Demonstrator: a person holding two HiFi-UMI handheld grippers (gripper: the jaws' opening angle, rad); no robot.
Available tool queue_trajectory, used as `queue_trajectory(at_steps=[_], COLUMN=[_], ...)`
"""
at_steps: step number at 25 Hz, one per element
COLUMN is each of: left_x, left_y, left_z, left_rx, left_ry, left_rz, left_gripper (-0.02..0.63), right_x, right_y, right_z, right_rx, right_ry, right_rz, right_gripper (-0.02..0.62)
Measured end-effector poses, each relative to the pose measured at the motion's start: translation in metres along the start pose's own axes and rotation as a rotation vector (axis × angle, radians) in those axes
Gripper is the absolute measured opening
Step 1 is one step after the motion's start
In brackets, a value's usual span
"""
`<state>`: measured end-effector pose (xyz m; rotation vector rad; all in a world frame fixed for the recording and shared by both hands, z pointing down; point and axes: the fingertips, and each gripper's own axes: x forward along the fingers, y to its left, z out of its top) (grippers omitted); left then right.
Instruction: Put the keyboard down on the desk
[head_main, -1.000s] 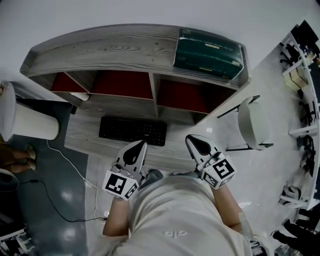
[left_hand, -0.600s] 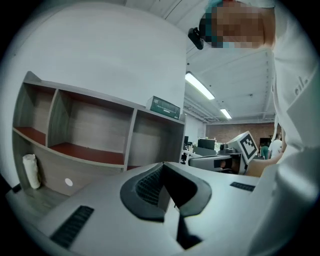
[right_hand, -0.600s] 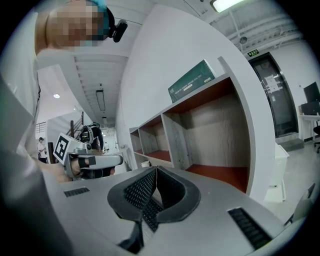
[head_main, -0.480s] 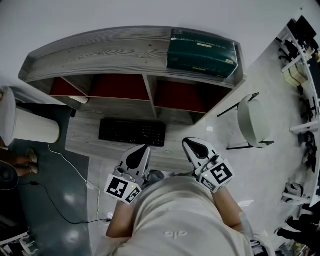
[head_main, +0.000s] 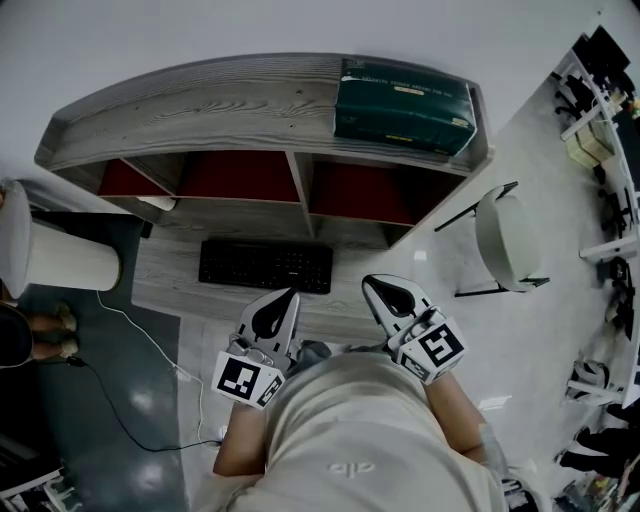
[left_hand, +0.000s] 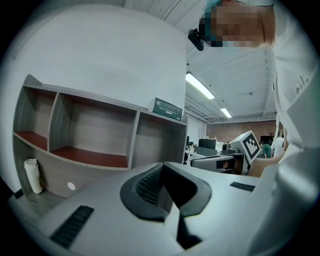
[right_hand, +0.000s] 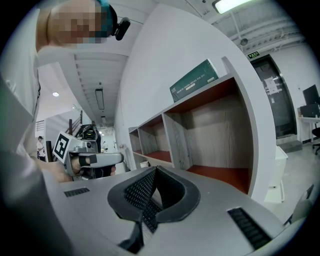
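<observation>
The black keyboard (head_main: 265, 265) lies flat on the grey wood desk (head_main: 165, 272), in front of the shelf compartments. Both grippers hover near the person's body, short of the desk's front edge and apart from the keyboard. My left gripper (head_main: 288, 297) points toward the keyboard's right half, jaws shut and empty. My right gripper (head_main: 372, 286) sits to the right of the keyboard, also shut with nothing in it. In the left gripper view the closed jaw tips (left_hand: 163, 167) face the shelves; in the right gripper view the closed tips (right_hand: 152, 172) do the same.
A grey shelf unit (head_main: 250, 100) with red-floored compartments rises behind the desk, with a dark green box (head_main: 405, 105) on top. A white chair (head_main: 510, 245) stands to the right, a white cylinder (head_main: 65, 258) to the left. A cable (head_main: 130, 320) trails over the floor.
The keyboard stays where it lies. Both grippers have shifted only slightly near the person's body, and both remain shut.
</observation>
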<state>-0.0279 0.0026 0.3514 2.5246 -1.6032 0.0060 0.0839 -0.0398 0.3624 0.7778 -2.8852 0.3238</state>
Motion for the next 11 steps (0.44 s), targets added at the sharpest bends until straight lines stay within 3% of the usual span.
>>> queue_trajectory(at_steps=[6,11], left_x=[-0.003,-0.004], left_y=[0.01,0.016], left_z=[0.002,-0.003], left_rx=[-0.029,-0.108], left_ry=[-0.016,-0.008], left_rz=[0.023,0.011], left_gripper=[0.014,0.015], right_x=[0.004,0.009], right_y=[0.003,0.002], right_z=[-0.001,-0.003], right_rx=[0.005,0.018], right_ry=[0.003,0.011], right_rz=[-0.004,-0.011], right_gripper=[0.031,0.031])
